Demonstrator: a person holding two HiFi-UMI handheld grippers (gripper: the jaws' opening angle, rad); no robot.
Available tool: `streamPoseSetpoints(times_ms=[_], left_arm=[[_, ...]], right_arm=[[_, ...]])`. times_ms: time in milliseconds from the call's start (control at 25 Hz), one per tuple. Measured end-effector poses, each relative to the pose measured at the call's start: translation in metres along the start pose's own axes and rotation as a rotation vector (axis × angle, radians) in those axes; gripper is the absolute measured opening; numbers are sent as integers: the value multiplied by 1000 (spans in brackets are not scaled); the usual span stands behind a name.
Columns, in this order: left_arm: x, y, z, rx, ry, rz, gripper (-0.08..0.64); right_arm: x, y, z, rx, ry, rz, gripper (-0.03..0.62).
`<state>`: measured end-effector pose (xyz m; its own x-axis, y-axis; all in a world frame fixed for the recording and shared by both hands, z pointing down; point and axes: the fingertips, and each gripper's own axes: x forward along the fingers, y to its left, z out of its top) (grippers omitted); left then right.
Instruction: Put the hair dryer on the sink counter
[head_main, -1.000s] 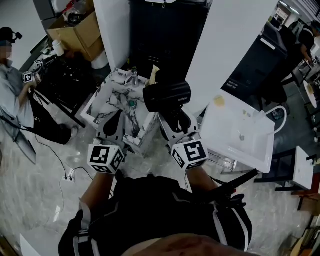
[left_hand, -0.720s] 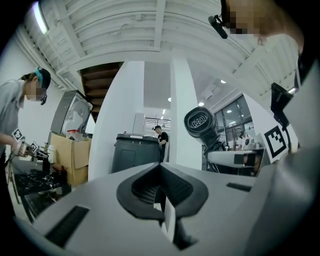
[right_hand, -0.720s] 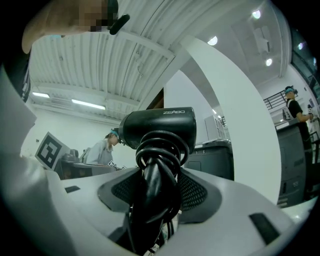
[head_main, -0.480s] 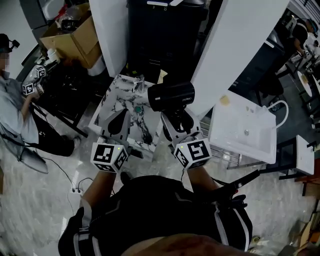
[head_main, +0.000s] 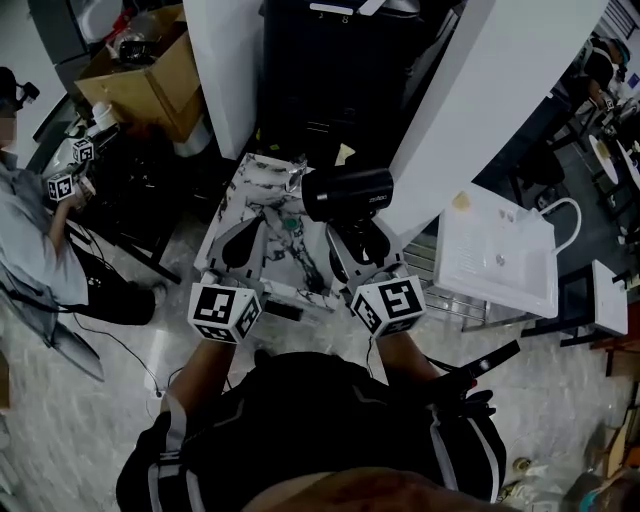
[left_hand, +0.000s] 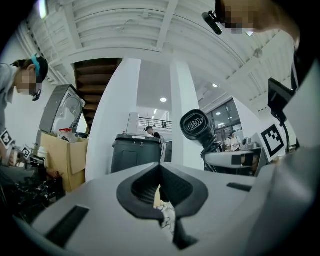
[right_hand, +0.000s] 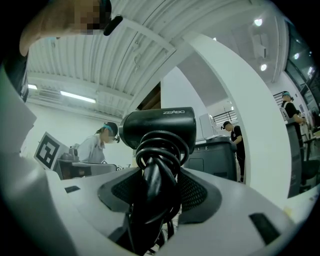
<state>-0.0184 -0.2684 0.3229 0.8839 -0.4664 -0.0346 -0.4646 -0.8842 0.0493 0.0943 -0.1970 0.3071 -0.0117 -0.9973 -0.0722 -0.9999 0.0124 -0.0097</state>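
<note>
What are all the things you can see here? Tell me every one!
black hair dryer: one, black, cord wound round its handle, held above the counter
marble-patterned sink counter: one, white with dark veins, below both grippers
white basin: one, white, to the right
cardboard box: one, brown, top left
dark bin: one, dark grey, between the white pillars
other person: one, grey top, left edge
left gripper: one, grey with a marker cube, jaws together, empty
right gripper: one, grey with a marker cube, closed on the hair dryer's handle
</note>
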Motion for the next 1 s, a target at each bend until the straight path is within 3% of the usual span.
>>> streamPoseSetpoints(times_ms=[600,1000], left_arm=[[-14,66,-22,-2,50,-65,3],[-26,97,-53,-13,102,-59,3]], right_arm=[[46,39,-32,20,61,-92,235],[72,68,-63,34,119,-76,235]])
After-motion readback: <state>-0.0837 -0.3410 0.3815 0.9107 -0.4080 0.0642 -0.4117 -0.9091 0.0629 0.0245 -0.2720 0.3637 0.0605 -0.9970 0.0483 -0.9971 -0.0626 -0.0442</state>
